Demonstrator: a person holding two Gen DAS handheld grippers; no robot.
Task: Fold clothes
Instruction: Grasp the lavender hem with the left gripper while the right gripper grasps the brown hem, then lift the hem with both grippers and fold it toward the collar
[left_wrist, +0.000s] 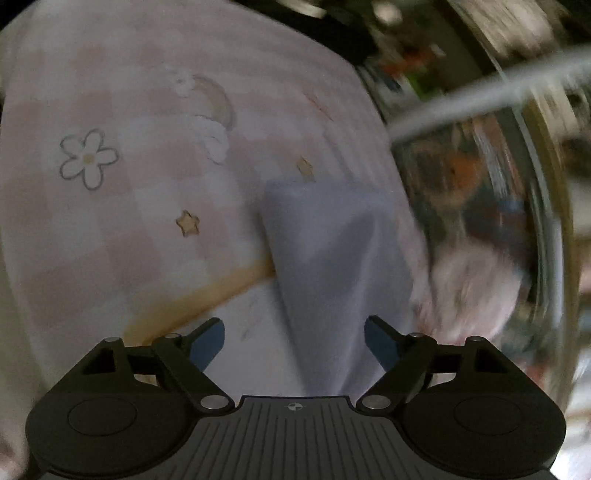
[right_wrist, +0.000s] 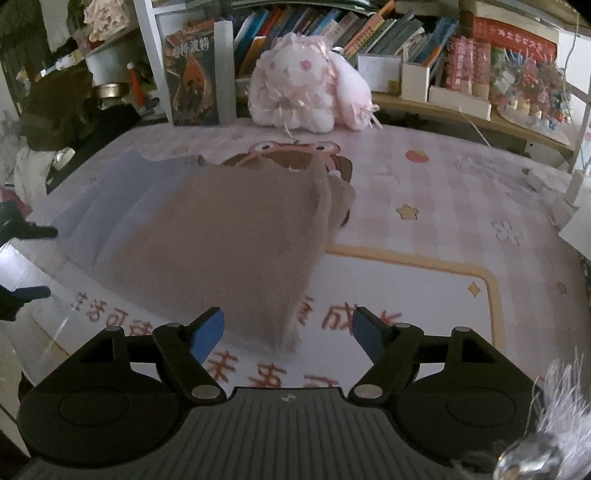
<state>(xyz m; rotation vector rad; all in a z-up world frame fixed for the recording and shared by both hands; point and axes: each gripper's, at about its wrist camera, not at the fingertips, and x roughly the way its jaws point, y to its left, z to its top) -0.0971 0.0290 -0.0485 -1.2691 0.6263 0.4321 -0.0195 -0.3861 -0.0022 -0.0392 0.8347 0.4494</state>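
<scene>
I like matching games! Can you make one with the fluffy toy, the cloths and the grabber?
Things:
1. white and pink plush bunny
2. folded brown fuzzy cloth
3. pale blue cloth
4. right gripper

Descriptions:
A. partly under the brown cloth
B. fingers spread, holding nothing
C. sits before the bookshelf
D. lies on the pink checked mat, topmost

Pairs: 1-C, 2-D, 3-A, 4-B
</scene>
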